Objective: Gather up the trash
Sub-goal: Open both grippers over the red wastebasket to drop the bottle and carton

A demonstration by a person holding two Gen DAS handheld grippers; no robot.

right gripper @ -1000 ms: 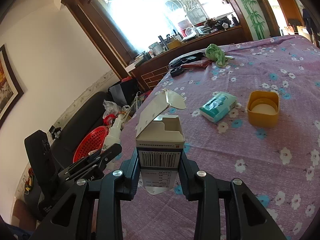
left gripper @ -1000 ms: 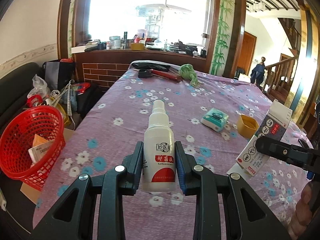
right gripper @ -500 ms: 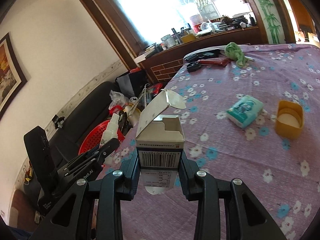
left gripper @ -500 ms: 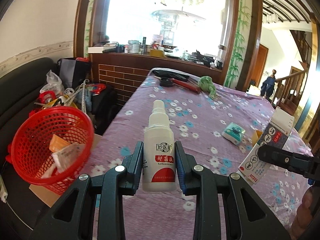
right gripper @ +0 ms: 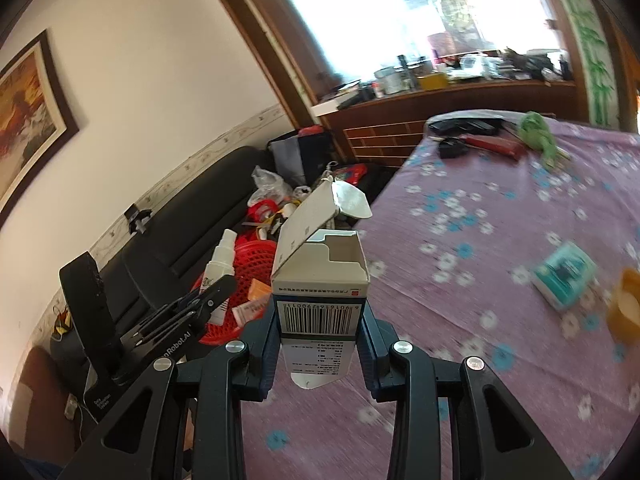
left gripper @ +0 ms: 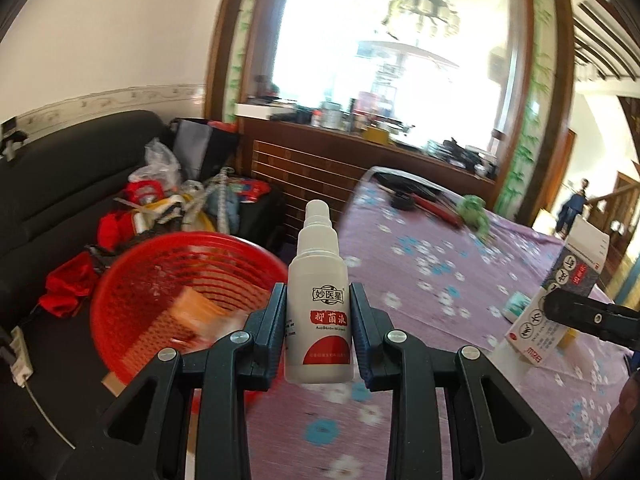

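Observation:
My left gripper (left gripper: 319,312) is shut on a white spray bottle (left gripper: 318,304) with a red label, held upright over the table's left edge, just right of the red basket (left gripper: 160,300). The basket sits beside the table and holds some packets. My right gripper (right gripper: 319,320) is shut on an open white carton (right gripper: 320,276) with a barcode and raised flap, above the purple flowered tablecloth (right gripper: 500,216). The carton also shows in the left wrist view (left gripper: 560,300). The bottle (right gripper: 218,268) and basket (right gripper: 250,268) show left of the carton in the right wrist view.
A teal tissue pack (right gripper: 564,276) and a yellow cup (right gripper: 624,308) lie on the table to the right. A green cloth (right gripper: 538,136), a red tool and black items lie at the far end. A black sofa (left gripper: 60,184) with piled clutter (left gripper: 168,200) stands behind the basket.
Both grippers have swung left with their loads. The red basket has come closer and more central in both views; the tissue pack and cup have slid to the right.

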